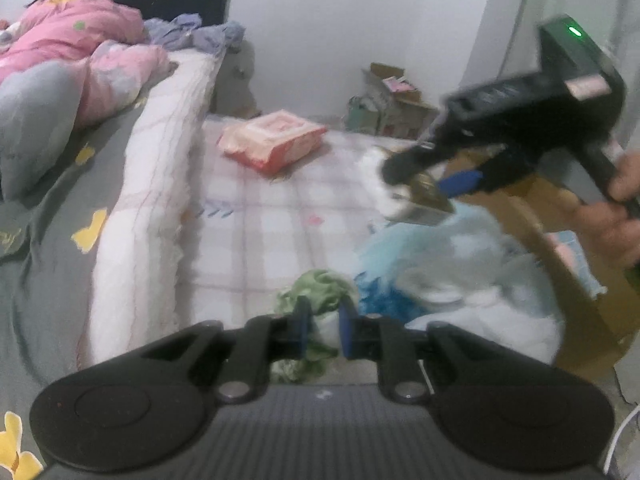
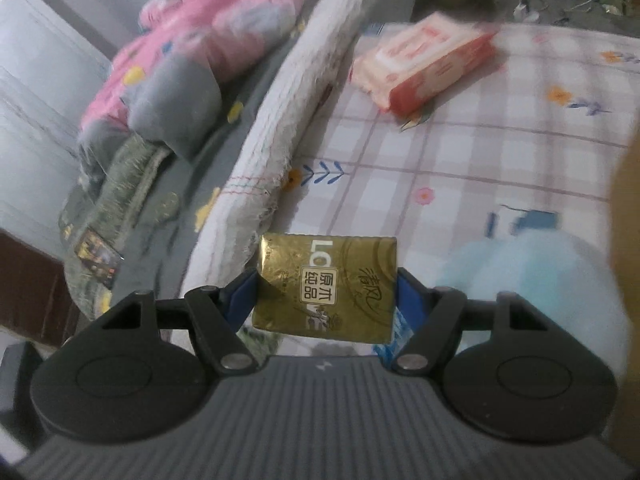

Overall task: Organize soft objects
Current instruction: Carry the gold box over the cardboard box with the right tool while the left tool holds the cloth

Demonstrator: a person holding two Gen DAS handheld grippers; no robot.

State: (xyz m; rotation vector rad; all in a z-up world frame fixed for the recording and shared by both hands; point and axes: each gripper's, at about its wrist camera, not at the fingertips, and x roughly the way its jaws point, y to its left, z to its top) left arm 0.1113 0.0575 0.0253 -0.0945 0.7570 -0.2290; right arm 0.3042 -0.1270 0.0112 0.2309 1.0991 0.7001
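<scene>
Gold tissue pack (image 2: 326, 290) between blue pads (image 2: 406, 292). Ahead, a pink-and-red wipes pack (image 2: 424, 62) on the pale checked, flower-printed sheet (image 2: 500, 152). Green cloth (image 1: 320, 284) too.

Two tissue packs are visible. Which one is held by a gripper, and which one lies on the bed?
The gold tissue pack is clamped in the right gripper. The pink tissue pack lies farther off on the checked sheet, untouched.

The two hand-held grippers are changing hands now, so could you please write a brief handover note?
Left hand-held gripper: shut on the green cloth.
Right hand-held gripper: shut on the gold tissue pack, lifted above the checked sheet.
Pink wipes pack lies on that sheet. Light blue plush lies beside the cardboard box.
Done: two items gripped. Left: placing both, then wipes and plush.
</scene>
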